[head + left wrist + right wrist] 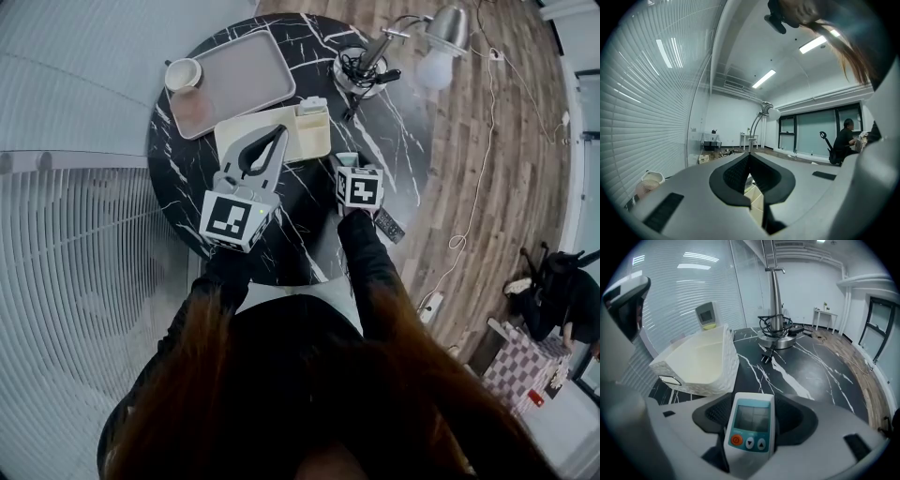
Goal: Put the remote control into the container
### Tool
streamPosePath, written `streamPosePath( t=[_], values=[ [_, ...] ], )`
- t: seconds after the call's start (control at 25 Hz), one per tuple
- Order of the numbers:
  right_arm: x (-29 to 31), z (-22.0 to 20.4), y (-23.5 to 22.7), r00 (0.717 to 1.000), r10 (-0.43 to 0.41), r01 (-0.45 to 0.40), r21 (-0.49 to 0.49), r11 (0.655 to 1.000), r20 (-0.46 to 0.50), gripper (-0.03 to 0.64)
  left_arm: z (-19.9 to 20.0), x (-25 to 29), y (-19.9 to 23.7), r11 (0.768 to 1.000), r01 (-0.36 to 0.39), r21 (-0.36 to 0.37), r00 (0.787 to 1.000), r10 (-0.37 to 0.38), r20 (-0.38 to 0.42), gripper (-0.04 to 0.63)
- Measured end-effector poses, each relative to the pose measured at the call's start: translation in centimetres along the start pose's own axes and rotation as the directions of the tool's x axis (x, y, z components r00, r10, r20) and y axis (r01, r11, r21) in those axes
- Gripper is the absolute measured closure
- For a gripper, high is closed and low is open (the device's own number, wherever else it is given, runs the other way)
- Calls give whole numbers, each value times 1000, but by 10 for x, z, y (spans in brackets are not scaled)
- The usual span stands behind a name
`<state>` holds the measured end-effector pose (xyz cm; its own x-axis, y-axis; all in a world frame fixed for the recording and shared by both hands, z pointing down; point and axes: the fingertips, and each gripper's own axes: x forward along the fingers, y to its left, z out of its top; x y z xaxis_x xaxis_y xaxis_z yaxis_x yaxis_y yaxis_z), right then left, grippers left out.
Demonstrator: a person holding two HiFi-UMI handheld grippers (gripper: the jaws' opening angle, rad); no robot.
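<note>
Tabletop (811, 376) bears remote control (751, 425) within right hand-held gripper (753, 401) (jaws apart).

Indoor, evenly lit, cool bluish cast. Ceiling strip lights (763, 78) at 12 o'clock in the left gripper view are the main source and slightly blown out. Strong fisheye everywhere: blinds (84, 281) bow, and both gripper views have dark corners. The glossy worktop (811, 376) carries soft glare; shadows are weak. The glass wall (693, 268) at 11 o'clock mirrors the lights. Hair (309, 403) at 6 o'clock in the head view is soft. The left tongs (749, 157) are blurred near the lens. The remote control (751, 427) is fairly sharp. The lamp (439, 56) at 1 o'clock is pale, nearly clipped.
</note>
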<state>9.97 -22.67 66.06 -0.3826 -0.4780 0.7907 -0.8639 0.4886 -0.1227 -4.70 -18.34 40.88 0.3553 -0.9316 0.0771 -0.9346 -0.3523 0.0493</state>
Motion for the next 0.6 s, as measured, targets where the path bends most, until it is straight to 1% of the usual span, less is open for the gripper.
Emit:
streamPosePath(
  t=[0.12,0.2,0.32,0.6],
  values=[
    [-18,14,4,995,31,-33,19,999,91,348,5,1,8,1000,-15,0,1000,15,13,597],
    [-35,28,8,986,50,-55,26,998,160,348,6,0,11,1000,-21,3,1000,21,21,597],
    [-60,48,14,964,71,-78,19,997,255,348,10,-2,12,1000,-28,3,999,28,32,597],
    [-100,78,34,909,96,-96,-22,995,405,351,25,-18,16,999,-41,19,997,40,64,597]
  ],
)
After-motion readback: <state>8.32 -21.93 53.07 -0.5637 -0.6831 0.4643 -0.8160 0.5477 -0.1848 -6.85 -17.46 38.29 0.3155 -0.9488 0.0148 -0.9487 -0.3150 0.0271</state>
